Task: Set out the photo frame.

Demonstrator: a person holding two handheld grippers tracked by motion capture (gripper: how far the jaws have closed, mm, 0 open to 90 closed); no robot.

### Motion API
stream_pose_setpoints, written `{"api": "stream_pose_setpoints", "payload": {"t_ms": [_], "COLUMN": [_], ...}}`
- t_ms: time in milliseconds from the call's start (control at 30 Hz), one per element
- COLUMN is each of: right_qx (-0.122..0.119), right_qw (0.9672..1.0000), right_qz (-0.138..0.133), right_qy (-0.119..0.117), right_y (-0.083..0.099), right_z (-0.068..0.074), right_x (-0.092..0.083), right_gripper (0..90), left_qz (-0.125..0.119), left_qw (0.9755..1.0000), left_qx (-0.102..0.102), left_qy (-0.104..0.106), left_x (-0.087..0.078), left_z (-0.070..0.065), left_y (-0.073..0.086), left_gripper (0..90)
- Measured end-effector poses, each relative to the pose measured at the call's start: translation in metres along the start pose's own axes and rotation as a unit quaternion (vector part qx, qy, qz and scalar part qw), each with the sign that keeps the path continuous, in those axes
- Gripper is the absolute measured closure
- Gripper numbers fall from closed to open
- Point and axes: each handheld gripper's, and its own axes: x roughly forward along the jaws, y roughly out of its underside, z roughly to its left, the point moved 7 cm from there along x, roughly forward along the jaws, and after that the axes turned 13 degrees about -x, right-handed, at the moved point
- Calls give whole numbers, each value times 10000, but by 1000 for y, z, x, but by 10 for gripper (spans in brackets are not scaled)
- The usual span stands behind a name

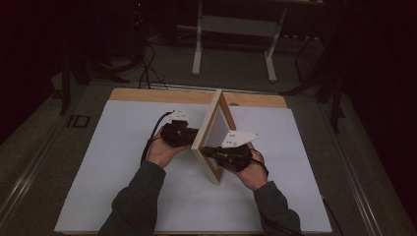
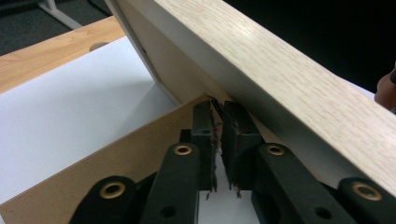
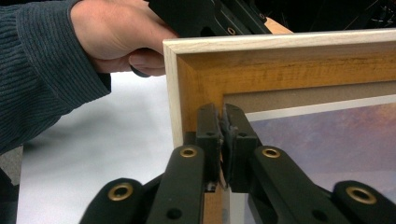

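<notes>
A light wooden picture frame (image 1: 220, 123) stands on edge across the middle of the white sheet (image 1: 123, 147). My left gripper (image 1: 194, 135) meets the frame from its left, at the back. In the left gripper view its jaws (image 2: 218, 112) stand nearly together above the brown backing board (image 2: 116, 158), tips at the frame's rail (image 2: 280, 79). My right gripper (image 1: 204, 150) meets the frame's front near its lower corner. Its jaws (image 3: 222, 116) stand together at the inner corner of the rail (image 3: 280, 60), beside the picture (image 3: 327, 135). Nothing shows clamped between either pair.
The sheet covers a wooden tabletop (image 1: 147, 94). A white desk frame (image 1: 233, 29) and cables (image 1: 147, 69) are on the dark floor behind the table. A hand (image 3: 112, 28) holds the other gripper (image 3: 201, 16) behind the frame's top corner.
</notes>
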Motion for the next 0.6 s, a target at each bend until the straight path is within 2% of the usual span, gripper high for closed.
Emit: {"api": "stream_pose_setpoints", "payload": {"t_ms": [133,367,600], "right_qx": [-21,-14,49], "right_qw": [10000,10000,9999], "right_qz": [10,31,38], "right_qy": [-4,30,141], "right_y": [2,4,9], "right_z": [0,-1,-6], "right_x": [0,-2,-7], "right_gripper": [835,797,763], "left_qz": [-28,-127,-310], "left_qw": [10000,9995,9983], "left_qx": [-63,-130,-276], "left_qy": [-14,-257,-406], "left_x": [-1,-6,-17], "left_z": [1,5,9], "left_y": [1,-1,-5], "left_gripper": [781,696,665]}}
